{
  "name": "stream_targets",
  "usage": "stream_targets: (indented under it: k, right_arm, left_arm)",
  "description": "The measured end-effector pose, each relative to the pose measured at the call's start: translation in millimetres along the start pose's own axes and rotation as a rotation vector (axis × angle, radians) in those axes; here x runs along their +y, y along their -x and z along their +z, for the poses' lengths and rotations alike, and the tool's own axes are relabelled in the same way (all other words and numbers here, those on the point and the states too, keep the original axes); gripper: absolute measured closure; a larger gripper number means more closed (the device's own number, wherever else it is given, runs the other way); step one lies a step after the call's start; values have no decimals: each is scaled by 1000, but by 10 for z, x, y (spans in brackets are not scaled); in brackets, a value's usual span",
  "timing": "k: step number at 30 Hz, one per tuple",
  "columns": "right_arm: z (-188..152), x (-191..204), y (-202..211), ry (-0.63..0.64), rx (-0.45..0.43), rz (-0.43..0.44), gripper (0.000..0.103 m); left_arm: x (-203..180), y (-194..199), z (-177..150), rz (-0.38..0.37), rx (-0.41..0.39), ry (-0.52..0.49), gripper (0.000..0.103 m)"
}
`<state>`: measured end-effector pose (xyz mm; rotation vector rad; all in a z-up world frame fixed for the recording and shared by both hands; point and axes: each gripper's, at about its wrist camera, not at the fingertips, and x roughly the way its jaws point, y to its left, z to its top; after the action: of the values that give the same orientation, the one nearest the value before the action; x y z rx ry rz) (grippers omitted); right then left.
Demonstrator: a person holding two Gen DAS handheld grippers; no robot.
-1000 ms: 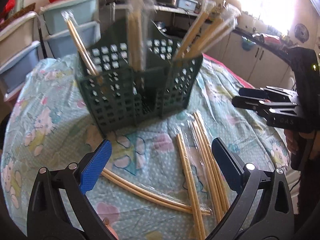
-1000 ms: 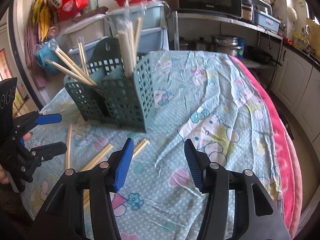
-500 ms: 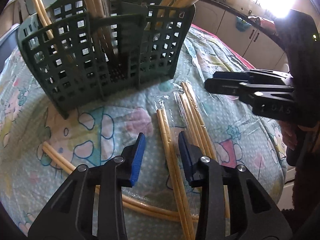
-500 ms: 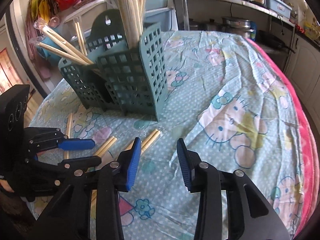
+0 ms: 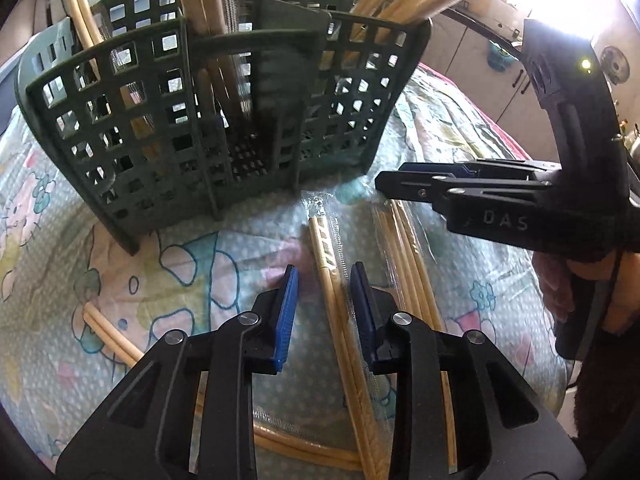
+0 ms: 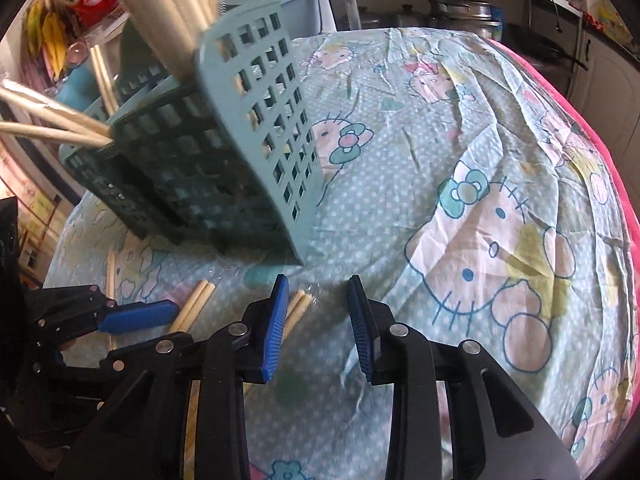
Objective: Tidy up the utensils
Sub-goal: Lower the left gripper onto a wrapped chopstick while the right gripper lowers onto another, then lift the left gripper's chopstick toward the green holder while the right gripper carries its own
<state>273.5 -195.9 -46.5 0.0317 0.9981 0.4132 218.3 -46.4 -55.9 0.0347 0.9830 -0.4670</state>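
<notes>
Lying between left tongs point(image 5: 324, 280): chopsticks point(image 5: 329, 276)

We're seeing matt green plastic lattice caddy point(image 5: 200, 120), pale wooden chopsticks point(image 5: 332, 280) in glossy clear wrap, wrinkled printed cloth point(image 6: 460, 140).

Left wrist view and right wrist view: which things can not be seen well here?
- Left wrist view: the wrapped chopsticks between the open left gripper run behind it; their near ends are hidden.
- Left wrist view: the chopstick tops in the basket are cut off by the edge.
- Right wrist view: the chopsticks beside the right gripper are mostly hidden.
</notes>
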Motion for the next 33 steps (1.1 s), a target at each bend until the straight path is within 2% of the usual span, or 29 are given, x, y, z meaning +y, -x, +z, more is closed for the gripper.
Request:
stream_targets:
  k: [9, 15, 21, 24, 28, 33]
  right_arm:
    - [0, -41, -26, -30, 4, 20, 76]
    - [-86, -67, 40, -34, -16, 24, 93]
    - [-103, -128, 204, -47, -65, 59, 96]
    - [-101, -114, 346, -34, -106, 83, 96]
    - [-89, -44, 561, 1, -152, 103, 96]
    - [-44, 82, 829, 46, -207, 123, 96]
  left_arm:
    - [-13, -106, 172, 26, 5, 43, 77]
    - [23, -133, 172, 39, 2, 32, 92]
    - [176, -62, 142, -9, -3, 50, 99]
    - [238, 31, 112, -27, -4, 48, 99]
    - [299, 212, 51, -94, -10, 65, 99]
    - [280, 509, -1, -129, -65, 55, 99]
